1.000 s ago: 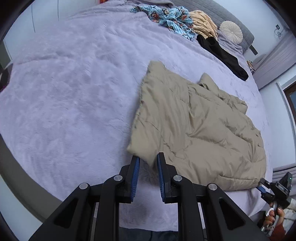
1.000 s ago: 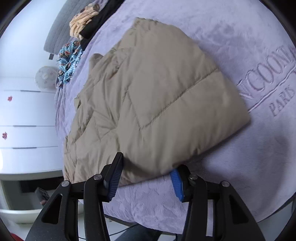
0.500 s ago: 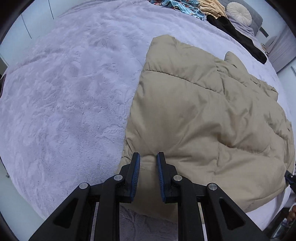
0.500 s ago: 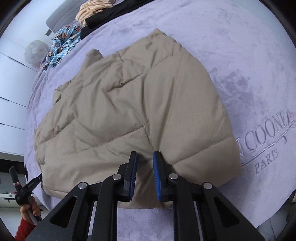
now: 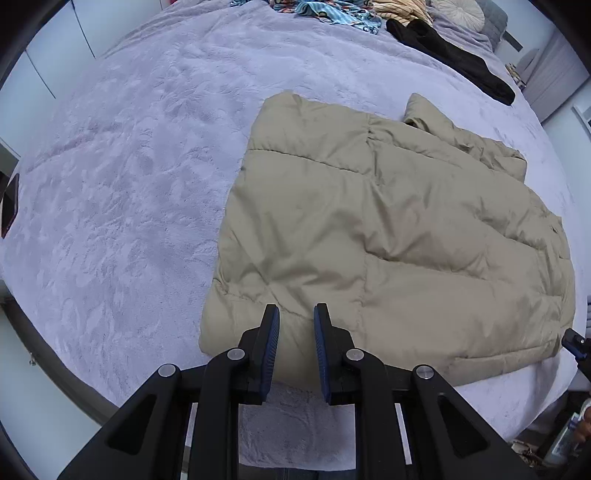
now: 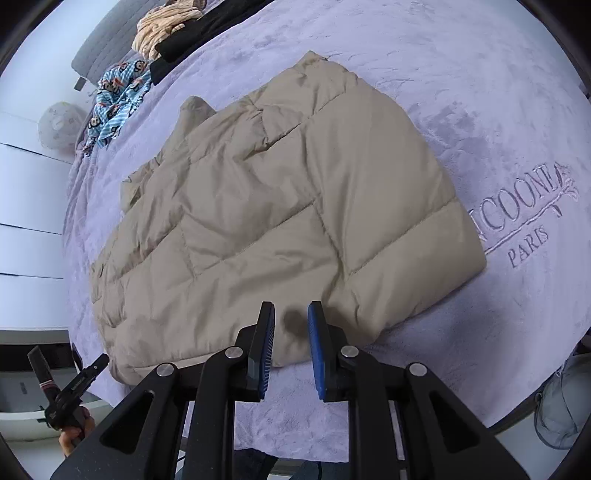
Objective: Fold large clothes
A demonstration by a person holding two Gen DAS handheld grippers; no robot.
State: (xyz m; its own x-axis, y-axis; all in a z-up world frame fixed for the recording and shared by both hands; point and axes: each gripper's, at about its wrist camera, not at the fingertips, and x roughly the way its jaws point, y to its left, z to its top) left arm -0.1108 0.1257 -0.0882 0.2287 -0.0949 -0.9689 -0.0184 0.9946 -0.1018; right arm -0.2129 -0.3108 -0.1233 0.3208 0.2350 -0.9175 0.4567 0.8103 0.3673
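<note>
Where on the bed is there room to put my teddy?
Bare lilac fleece blanket lies left of the beige puffer jacket. The headboard end is crowded: blue patterned garment, black garment, round cushion.

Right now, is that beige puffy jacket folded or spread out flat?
Folded. The beige puffy jacket lies as a compact, doubled block on the purple blanket; no sleeves stick out.

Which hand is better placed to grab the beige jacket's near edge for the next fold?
Probably the right: the right tongs are opening, empty, just above the jacket hem, casting a close shadow there. The left tongs, empty too, cast no such shadow.
</note>
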